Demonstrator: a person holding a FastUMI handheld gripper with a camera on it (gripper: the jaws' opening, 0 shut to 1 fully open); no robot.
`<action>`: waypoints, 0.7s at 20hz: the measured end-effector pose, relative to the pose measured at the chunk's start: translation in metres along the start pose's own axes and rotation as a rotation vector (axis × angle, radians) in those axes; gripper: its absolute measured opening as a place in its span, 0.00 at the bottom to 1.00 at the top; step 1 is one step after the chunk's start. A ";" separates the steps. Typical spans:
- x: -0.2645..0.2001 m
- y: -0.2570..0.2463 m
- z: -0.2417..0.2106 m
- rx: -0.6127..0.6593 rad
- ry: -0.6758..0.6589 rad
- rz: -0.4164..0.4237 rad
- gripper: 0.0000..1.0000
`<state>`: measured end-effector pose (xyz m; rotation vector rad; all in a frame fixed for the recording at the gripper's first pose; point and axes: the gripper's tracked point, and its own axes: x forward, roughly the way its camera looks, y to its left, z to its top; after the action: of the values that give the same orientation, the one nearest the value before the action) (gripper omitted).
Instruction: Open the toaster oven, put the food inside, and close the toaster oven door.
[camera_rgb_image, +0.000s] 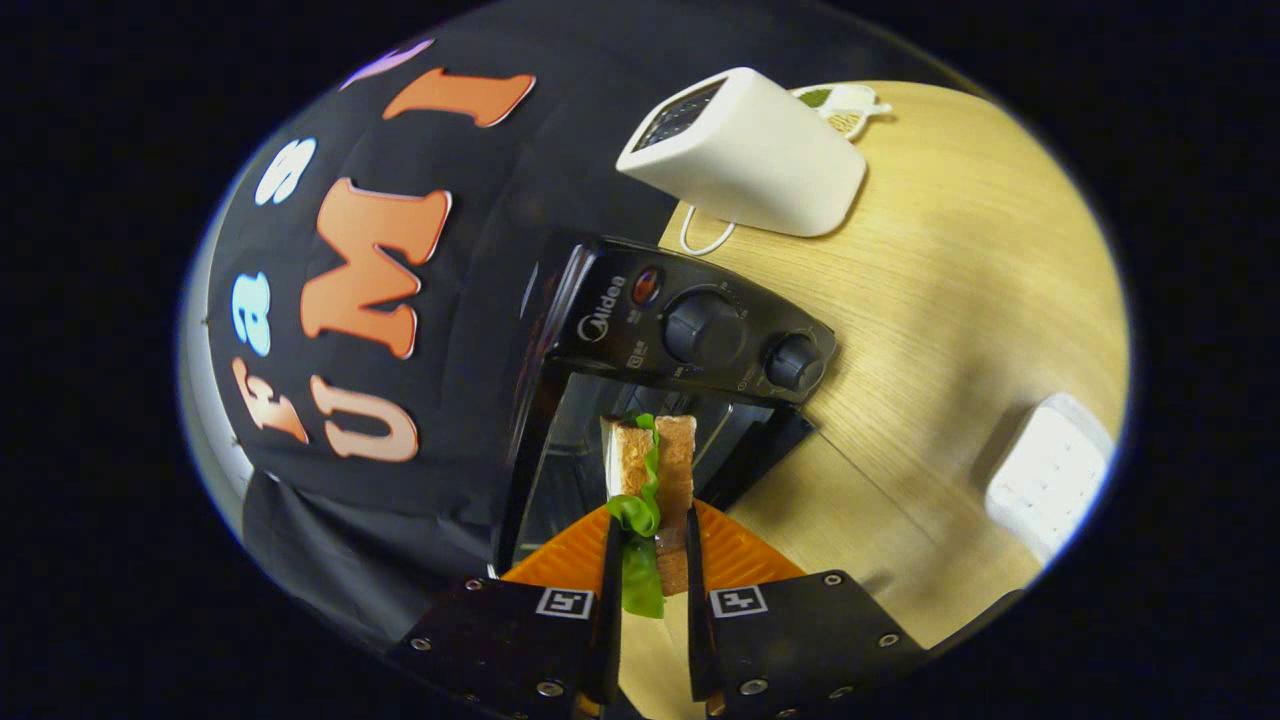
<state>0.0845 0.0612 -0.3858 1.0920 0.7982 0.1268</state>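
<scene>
My gripper (652, 548) is shut on a sandwich (651, 480), two toast slices with green lettuce hanging out between them, held on edge between both fingers. Just beyond it stands a black toaster oven (690, 325) with two knobs on its control panel, seen tilted. Its door is open and the dark inside (580, 450) shows behind the sandwich. The sandwich is held in front of that opening. An orange ridged plate (735, 560) lies under the fingers on the wooden table (950, 300).
A white box-shaped appliance (750, 150) with a cord stands on the table beyond the oven, with a small white and green item (845, 105) behind it. A white padded block (1045, 475) lies off to the right of the oven.
</scene>
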 end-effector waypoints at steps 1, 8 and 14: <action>0.010 -0.001 -0.001 0.027 -0.028 -0.010 0.28; 0.054 0.012 -0.021 0.140 -0.147 -0.041 0.28; 0.070 0.015 -0.045 0.137 -0.125 -0.100 0.43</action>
<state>0.1107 0.1348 -0.4190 1.1747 0.7556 -0.0805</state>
